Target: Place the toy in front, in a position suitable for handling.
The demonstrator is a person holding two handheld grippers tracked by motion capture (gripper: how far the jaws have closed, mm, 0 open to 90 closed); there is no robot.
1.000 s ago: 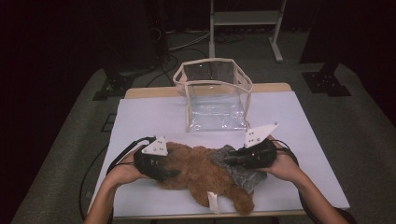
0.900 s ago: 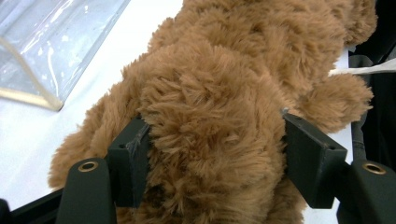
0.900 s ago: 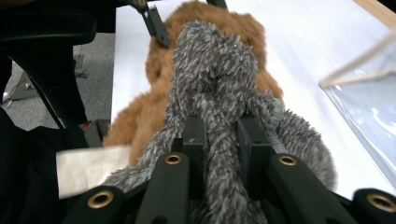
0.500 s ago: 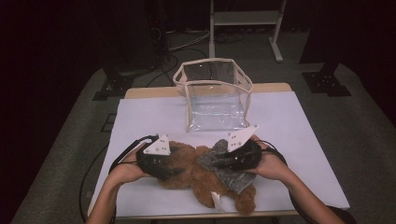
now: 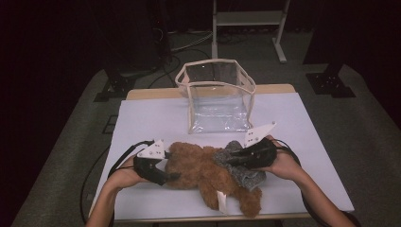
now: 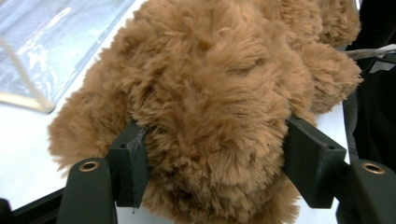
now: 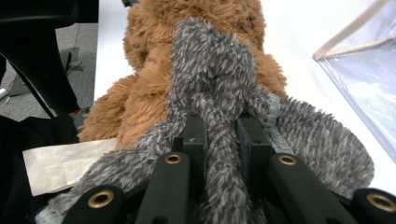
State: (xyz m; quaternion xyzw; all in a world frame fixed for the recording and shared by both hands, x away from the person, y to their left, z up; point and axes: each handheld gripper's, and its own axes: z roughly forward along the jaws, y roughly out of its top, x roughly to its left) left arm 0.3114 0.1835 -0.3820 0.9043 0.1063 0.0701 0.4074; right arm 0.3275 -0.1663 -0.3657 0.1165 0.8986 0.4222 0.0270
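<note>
A brown teddy bear (image 5: 198,168) lies on the white table (image 5: 142,123) near its front edge. A grey fuzzy garment (image 5: 243,177) is wrapped over the bear's right part. My left gripper (image 5: 172,176) comes in from the left; in the left gripper view its jaws (image 6: 215,163) squeeze the bear's (image 6: 210,84) fur from both sides and have just closed a little further. My right gripper (image 5: 231,161) lies on the bear's right side. In the right gripper view it (image 7: 222,135) pinches a fold of the grey garment (image 7: 210,70).
A clear plastic bag (image 5: 217,97) with cream trim stands open behind the bear at mid table. A white label (image 5: 221,201) sticks out of the bear toward the front edge. Dark stands and cables lie on the floor beyond the table.
My right hand swung left over the bear and came back to the right, still pinching the grey garment. The left hand stayed in place on the bear.
</note>
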